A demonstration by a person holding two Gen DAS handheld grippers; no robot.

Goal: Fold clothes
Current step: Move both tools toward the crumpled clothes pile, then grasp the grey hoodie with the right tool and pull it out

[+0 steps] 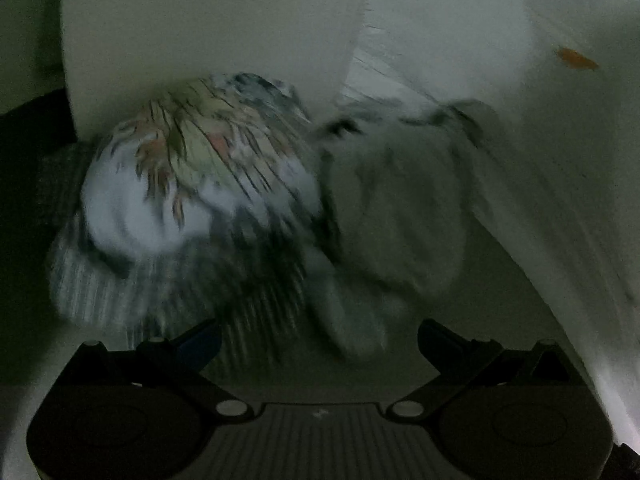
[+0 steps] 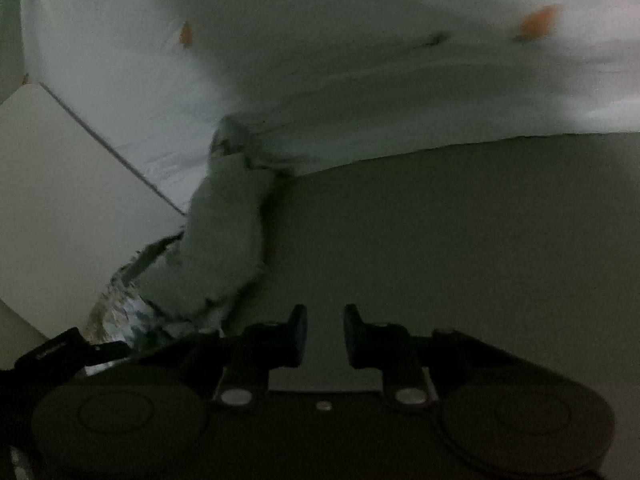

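In the dim, blurred left wrist view a crumpled heap of clothes lies on a pale table: a white garment with a colourful print (image 1: pixel 192 168) over striped fabric (image 1: pixel 160 292), and a pale grey garment (image 1: pixel 396 208) to its right. My left gripper (image 1: pixel 320 340) is open just in front of the heap, holding nothing. In the right wrist view the pale grey garment (image 2: pixel 224 240) lies left of centre with the patterned cloth (image 2: pixel 120 304) below it. My right gripper (image 2: pixel 325 336) is slightly open and empty over the bare table, right of the garment.
A white cloth or sheet with small orange marks (image 1: pixel 576 58) hangs at the right in the left wrist view and across the back in the right wrist view (image 2: pixel 360 60). A pale wall panel (image 2: pixel 60 200) stands at the left. The grey table (image 2: pixel 460 240) extends right.
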